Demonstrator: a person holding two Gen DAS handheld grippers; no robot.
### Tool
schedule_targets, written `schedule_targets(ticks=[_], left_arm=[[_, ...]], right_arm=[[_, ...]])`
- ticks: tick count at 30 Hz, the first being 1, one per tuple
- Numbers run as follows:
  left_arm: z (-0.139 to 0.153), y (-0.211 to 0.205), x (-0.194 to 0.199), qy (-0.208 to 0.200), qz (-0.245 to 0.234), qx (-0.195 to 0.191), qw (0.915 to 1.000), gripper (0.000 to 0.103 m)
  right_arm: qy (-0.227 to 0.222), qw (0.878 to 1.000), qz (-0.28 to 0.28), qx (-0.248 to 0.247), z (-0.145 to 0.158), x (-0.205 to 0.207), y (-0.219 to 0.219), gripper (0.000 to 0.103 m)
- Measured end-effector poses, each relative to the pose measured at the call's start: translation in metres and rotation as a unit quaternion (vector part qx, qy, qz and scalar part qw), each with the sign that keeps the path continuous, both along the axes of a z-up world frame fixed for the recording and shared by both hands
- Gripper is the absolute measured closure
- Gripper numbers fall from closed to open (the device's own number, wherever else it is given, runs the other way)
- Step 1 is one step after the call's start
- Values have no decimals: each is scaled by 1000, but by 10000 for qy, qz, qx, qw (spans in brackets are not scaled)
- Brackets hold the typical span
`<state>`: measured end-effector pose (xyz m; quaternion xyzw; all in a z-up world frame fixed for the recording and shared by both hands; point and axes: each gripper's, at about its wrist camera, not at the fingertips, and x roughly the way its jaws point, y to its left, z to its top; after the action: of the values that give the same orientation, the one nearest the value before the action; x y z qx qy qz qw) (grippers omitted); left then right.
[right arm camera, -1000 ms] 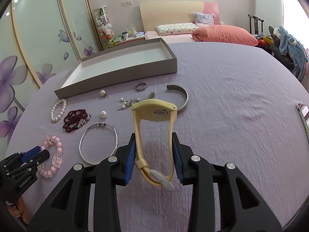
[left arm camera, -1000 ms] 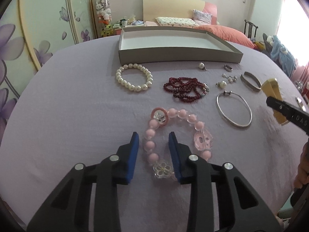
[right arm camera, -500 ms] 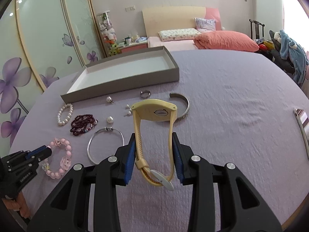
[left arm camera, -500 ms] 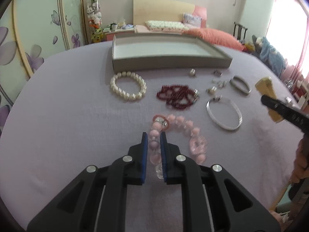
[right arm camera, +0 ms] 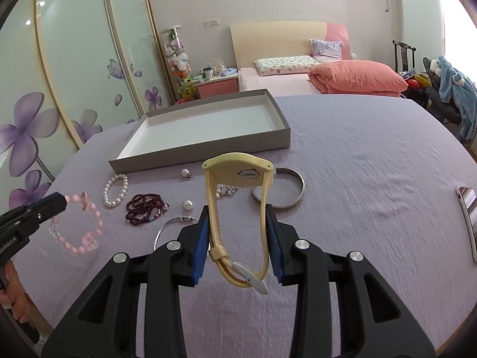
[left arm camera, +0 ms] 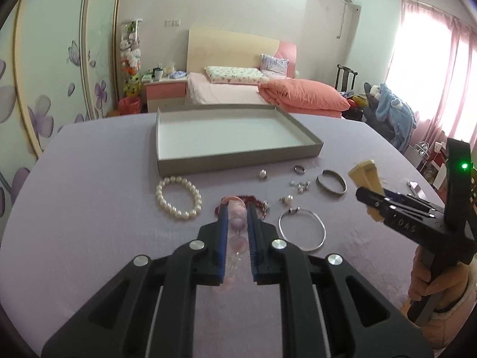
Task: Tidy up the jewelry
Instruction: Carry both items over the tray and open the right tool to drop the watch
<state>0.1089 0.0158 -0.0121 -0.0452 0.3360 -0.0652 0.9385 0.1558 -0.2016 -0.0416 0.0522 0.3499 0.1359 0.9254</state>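
My left gripper [left arm camera: 237,208] is shut on a pink bead bracelet [left arm camera: 237,219], held above the purple cloth. The right wrist view shows that bracelet [right arm camera: 80,226] dangling from the left gripper's tip [right arm camera: 56,204]. My right gripper [right arm camera: 237,210] is shut on the strap of a yellow watch [right arm camera: 238,167], whose case stands upright past the fingers. From the left wrist camera the watch [left arm camera: 365,176] and right gripper [left arm camera: 368,195] show at the right. The empty grey tray [left arm camera: 238,156] [right arm camera: 202,155] lies behind the loose jewelry.
On the cloth lie a white pearl bracelet [left arm camera: 178,198], a dark red bead strand [right arm camera: 146,208], a thin silver bangle [left arm camera: 323,229], a silver cuff [left arm camera: 331,192], a ring [left arm camera: 299,169] and pearl earrings [left arm camera: 263,174]. A phone [right arm camera: 466,208] rests at the right.
The left gripper closed on the pink bracelet and lifted it off the cloth. The right gripper keeps its grip on the watch and rose slightly.
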Motion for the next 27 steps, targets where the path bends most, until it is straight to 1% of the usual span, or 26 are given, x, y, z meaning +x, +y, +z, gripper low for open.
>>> schedule_targets(ticks=[9, 14, 19, 22, 25, 26, 27], left_arm=[[21, 6, 16, -193, -3, -87, 9998, 90], [43, 12, 41, -357, 51, -135, 9993, 90], [61, 19, 86, -504, 183, -99, 9985, 90], [66, 23, 117, -550, 299, -70, 9980, 90], [66, 31, 152, -475, 387, -87, 9981, 90], [64, 32, 163, -440, 402, -89, 9982, 90], [63, 33, 171, -420, 426, -68, 9982, 90]], right_arm=[[-64, 9999, 128, 28, 10, 14, 8, 67], [-180, 9996, 179, 108, 27, 36, 10, 67], [-343, 9993, 167, 52, 48, 77, 17, 67], [-342, 9991, 211, 112, 54, 105, 25, 67], [-205, 9993, 271, 141, 53, 140, 36, 67], [-83, 9993, 325, 152, 50, 159, 41, 67], [-17, 9993, 333, 146, 47, 168, 43, 67]])
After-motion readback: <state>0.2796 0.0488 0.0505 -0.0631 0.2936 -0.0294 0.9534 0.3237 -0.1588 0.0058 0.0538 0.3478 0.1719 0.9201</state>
